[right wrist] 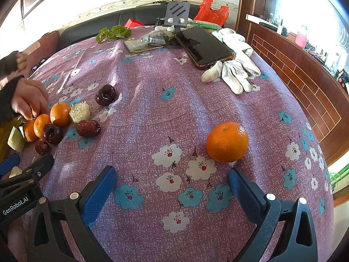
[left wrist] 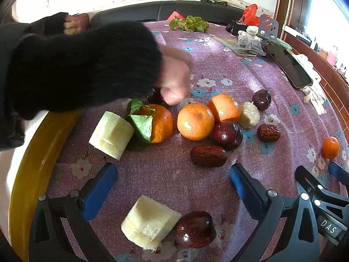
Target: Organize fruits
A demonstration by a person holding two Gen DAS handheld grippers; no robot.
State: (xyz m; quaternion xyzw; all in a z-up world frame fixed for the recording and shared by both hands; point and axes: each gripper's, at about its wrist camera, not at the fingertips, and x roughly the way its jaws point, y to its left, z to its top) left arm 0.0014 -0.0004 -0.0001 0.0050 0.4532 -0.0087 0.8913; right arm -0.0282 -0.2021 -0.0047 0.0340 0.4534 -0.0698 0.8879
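Observation:
My left gripper (left wrist: pixel 173 174) is open and empty over the purple flowered cloth. A banana piece (left wrist: pixel 149 221) and a dark cherry (left wrist: pixel 194 229) lie between its fingers, near me. Beyond lie a red date (left wrist: pixel 208 156), three tangerines (left wrist: pixel 195 121), one with leaves (left wrist: pixel 160 123), another banana piece (left wrist: pixel 111 135), more cherries (left wrist: pixel 227 134) and a second date (left wrist: pixel 268 132). A bare hand in a black sleeve (left wrist: pixel 174 80) reaches over the tangerines. My right gripper (right wrist: pixel 172 179) is open and empty, with a lone tangerine (right wrist: pixel 227 142) just beyond its right finger.
A yellow plate rim (left wrist: pixel 37 168) curves along the left. A phone (right wrist: pixel 204 47), white gloves (right wrist: pixel 235 74), a phone stand (right wrist: pixel 176 14), lettuce (right wrist: pixel 113 32), a plastic packet (right wrist: pixel 150 39) and a red bag (right wrist: pixel 210 11) sit at the table's far side. The table edge drops off right.

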